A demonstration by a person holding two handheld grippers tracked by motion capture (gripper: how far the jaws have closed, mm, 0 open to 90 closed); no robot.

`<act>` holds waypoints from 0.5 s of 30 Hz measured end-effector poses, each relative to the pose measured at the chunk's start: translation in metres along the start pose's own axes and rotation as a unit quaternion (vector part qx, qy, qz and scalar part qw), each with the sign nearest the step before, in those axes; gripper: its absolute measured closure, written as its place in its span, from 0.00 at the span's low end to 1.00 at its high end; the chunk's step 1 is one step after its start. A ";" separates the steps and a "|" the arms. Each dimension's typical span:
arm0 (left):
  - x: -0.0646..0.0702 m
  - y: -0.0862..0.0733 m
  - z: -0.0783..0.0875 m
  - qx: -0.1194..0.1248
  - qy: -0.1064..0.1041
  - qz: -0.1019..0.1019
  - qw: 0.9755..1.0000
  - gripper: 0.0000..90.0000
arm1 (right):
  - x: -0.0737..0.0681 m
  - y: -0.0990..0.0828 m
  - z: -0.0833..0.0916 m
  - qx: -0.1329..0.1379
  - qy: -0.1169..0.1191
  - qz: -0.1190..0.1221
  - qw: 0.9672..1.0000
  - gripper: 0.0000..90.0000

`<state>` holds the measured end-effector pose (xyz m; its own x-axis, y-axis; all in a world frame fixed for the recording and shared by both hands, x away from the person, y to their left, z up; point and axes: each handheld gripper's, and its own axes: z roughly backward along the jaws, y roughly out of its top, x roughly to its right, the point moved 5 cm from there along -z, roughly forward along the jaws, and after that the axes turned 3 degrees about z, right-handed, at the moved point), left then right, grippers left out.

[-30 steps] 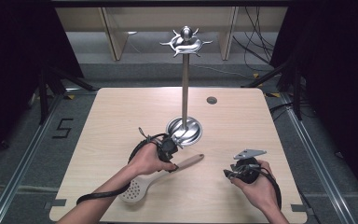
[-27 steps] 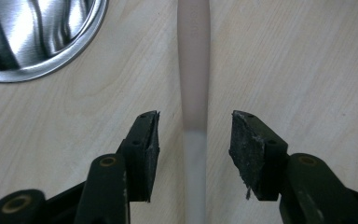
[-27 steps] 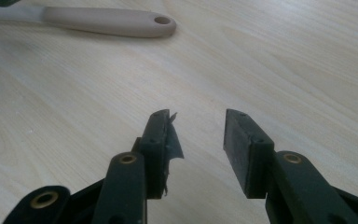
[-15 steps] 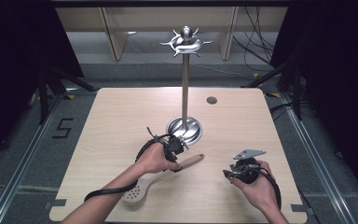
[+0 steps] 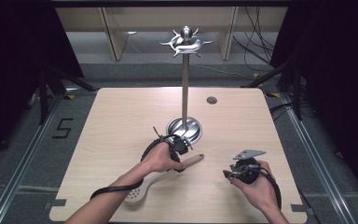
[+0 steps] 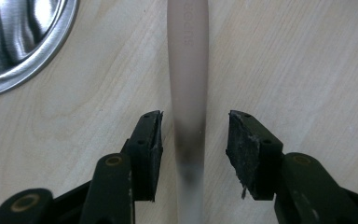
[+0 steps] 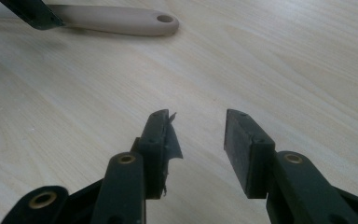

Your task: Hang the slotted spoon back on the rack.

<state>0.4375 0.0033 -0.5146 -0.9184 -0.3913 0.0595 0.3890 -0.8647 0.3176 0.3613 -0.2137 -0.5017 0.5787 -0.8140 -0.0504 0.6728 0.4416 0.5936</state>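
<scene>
Spoon handle between your open left jaws

Your left gripper straddles the slotted spoon ungripped; closing off-centre could roll it toward 12 o'clock. Right gripper gapes, empty.

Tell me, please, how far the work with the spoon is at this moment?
Done: the left gripper has its open jaws on either side of the slotted spoon's handle. In hand: closing on it; gaps show on both sides. Left: lifting it, probably toward the metal stand. The right gripper waits open over the table.
</scene>
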 end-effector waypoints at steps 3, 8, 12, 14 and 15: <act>0.000 0.000 -0.003 -0.004 -0.001 -0.002 1.000 0.61 | 0.000 0.000 0.000 -0.001 0.000 0.001 1.000 0.67; 0.000 -0.001 -0.005 -0.013 0.002 -0.006 1.000 0.64 | 0.000 0.000 0.000 -0.001 0.000 0.002 1.000 0.67; 0.001 -0.001 -0.007 -0.022 0.003 -0.009 1.000 0.65 | 0.000 0.000 -0.001 -0.002 0.001 0.004 1.000 0.67; 0.001 0.000 -0.008 -0.024 0.003 -0.007 1.000 0.66 | 0.000 0.000 0.000 -0.002 0.001 0.005 1.000 0.67; 0.001 0.000 -0.008 -0.024 0.003 -0.008 1.000 0.66 | 0.000 0.000 0.000 -0.002 0.001 0.005 1.000 0.67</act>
<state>0.4368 0.0000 -0.5221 -0.9239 -0.3795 0.0496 0.3781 -0.8849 0.2719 0.3613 -0.2138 -0.5024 0.5861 -0.8090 -0.0452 0.6687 0.4515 0.5908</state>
